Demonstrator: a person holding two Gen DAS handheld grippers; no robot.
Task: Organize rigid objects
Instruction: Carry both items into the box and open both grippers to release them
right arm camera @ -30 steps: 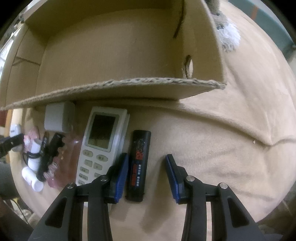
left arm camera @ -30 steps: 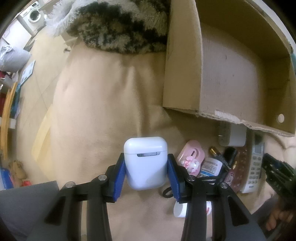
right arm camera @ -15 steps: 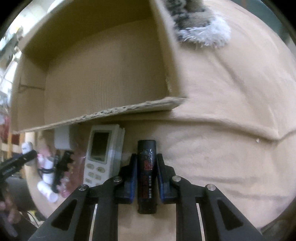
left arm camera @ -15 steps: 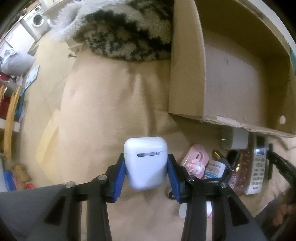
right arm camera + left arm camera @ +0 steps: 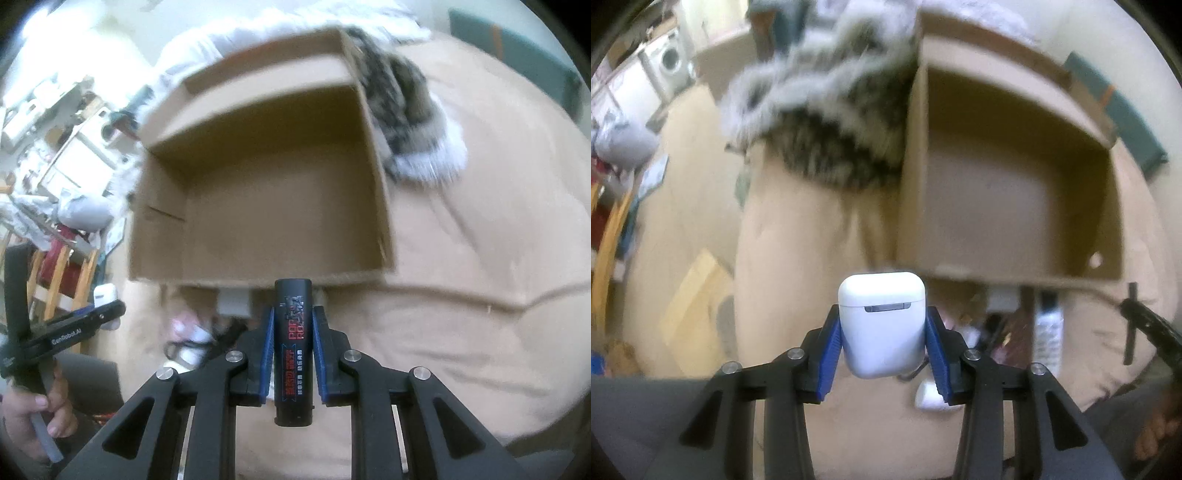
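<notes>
My left gripper [image 5: 882,328] has its jaws clamped on the white earbud case [image 5: 881,325]; my right gripper [image 5: 293,332] grips the black tube [image 5: 293,347]. Both are raised before the empty cardboard box [image 5: 266,206]. Next, I judge: carry each over the near wall, then release inside.

Left claw [image 5: 882,349] clamped — right claw [image 5: 293,347] clamped.

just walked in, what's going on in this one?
A person is tidying small items off a beige cushion into a cardboard box. The left gripper is clamped on a white earbud case; the right gripper is clamped on a black tube. The box looks empty. More clutter, including a white remote, lies in front of the box.
</notes>
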